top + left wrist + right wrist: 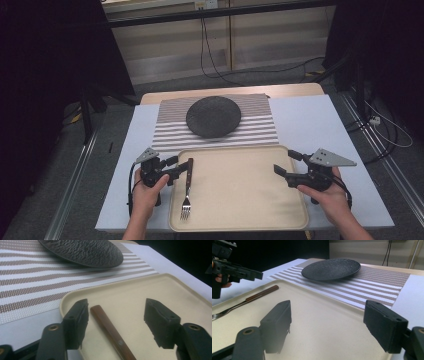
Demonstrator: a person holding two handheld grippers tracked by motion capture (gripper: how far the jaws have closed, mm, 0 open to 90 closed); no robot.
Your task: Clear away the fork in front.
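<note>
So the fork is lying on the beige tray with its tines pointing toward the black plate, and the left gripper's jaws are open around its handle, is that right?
Not quite. The fork lies on the beige tray with its tines pointing toward the person, away from the black plate; the brown handle is the end nearer the plate, as the high view shows. The rest holds: the left gripper has its jaws open around the handle.

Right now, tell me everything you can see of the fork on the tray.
The fork lies flat on the beige tray, near its left edge, tines toward the person. Its handle looks like brown wood, the neck and tines metal. The left gripper has its open jaws on either side of the handle end, not clamping it.
</note>
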